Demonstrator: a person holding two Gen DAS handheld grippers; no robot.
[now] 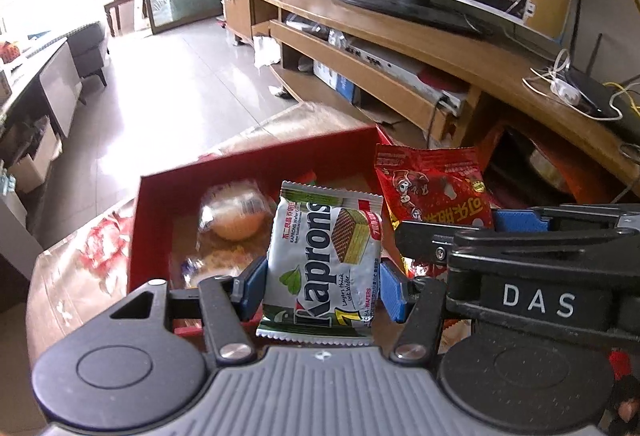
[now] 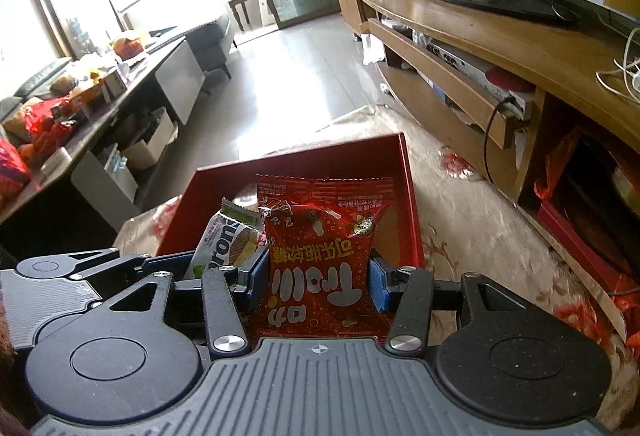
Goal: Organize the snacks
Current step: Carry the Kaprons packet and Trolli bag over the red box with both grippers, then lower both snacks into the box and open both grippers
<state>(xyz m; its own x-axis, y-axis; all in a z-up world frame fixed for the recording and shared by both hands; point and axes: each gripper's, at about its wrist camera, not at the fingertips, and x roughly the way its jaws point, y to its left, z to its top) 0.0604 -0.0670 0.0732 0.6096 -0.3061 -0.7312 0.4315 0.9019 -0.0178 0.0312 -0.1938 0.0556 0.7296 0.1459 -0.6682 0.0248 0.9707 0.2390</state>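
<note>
In the left wrist view, the left gripper [image 1: 322, 286] holds a white and green Kaprons wafer packet [image 1: 324, 260]. Its jaws are partly closed, and the blue pads [image 1: 252, 286] press on both side edges of the packet, so it stands upright between them. Behind the packet is an open red box [image 1: 160, 196] that rests on a surface [image 1: 64, 276] covered with a flowered cloth. Inside the box lies a round bun in clear wrap [image 1: 234, 214]. The packet seems to be above the near part of the box, probably because the box is where the snacks are collected. To the right, the right gripper [image 1: 520, 232] comes into this view with a red candy bag [image 1: 434, 188] sticking up from it.

In the right wrist view, the right gripper [image 2: 318, 274] grips the red candy bag [image 2: 320, 256] in the same way: the jaws are about half closed and the pads [image 2: 378, 286] squeeze the sides of the bag, which stands upright. The red box [image 2: 412, 204] is directly behind and below it. On the left, the wafer packet [image 2: 226, 240] is just beside the bag. I think both snacks are held side by side over the box so that they can go in next to each other, but they are not released yet.
</note>
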